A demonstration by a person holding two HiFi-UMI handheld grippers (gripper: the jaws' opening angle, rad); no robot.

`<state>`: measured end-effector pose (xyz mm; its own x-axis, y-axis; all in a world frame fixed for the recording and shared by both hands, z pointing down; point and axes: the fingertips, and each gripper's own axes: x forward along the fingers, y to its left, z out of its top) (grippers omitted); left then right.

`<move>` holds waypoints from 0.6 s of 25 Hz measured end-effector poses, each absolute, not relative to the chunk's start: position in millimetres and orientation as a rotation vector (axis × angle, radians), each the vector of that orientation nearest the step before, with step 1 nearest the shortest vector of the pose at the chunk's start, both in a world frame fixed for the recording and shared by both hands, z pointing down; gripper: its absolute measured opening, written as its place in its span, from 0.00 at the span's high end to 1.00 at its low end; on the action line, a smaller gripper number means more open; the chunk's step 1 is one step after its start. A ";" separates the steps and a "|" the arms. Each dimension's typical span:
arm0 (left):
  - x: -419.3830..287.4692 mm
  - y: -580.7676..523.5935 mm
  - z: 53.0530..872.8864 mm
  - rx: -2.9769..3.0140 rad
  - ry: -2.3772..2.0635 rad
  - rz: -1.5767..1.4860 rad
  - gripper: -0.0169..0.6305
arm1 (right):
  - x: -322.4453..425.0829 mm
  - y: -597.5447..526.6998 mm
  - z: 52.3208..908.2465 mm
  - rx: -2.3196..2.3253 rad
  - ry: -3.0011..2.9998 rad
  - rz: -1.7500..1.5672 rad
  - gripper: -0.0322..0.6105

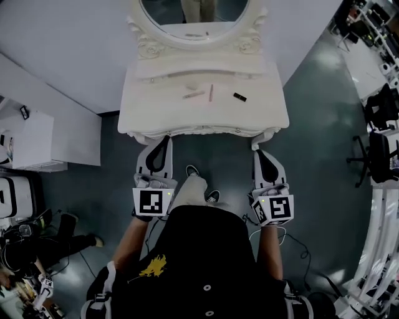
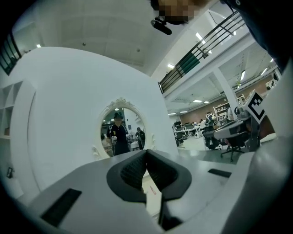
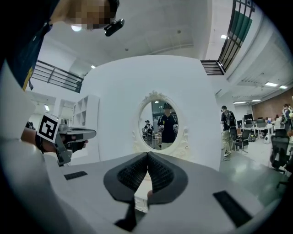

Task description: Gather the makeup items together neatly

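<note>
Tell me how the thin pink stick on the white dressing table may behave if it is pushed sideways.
The pink stick looks long, thin and probably round, so a sideways push would likely roll it on the smooth tabletop. It seems light and stiff, so it should lift without bending. Gripped off-centre, it may swivel.

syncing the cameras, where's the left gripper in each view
head view: left gripper lower left, just in front of the table
left gripper view: left gripper bottom centre, jaws shut
right gripper view: left gripper far left
shared landmark: oval mirror
</note>
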<state>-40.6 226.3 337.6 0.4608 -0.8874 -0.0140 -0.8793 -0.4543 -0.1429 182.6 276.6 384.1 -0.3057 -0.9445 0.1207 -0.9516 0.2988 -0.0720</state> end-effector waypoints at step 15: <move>-73.6 105.4 351.1 -2.546 1.677 -0.107 0.95 | 167.8 144.8 378.6 1.735 -2.470 0.131 0.87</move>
<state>-73.6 105.4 351.1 0.3943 -0.9189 0.0084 -0.9125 -0.3926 -0.1148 167.8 144.8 378.6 -0.3357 -0.9303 0.1479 -0.9407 0.3392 -0.0019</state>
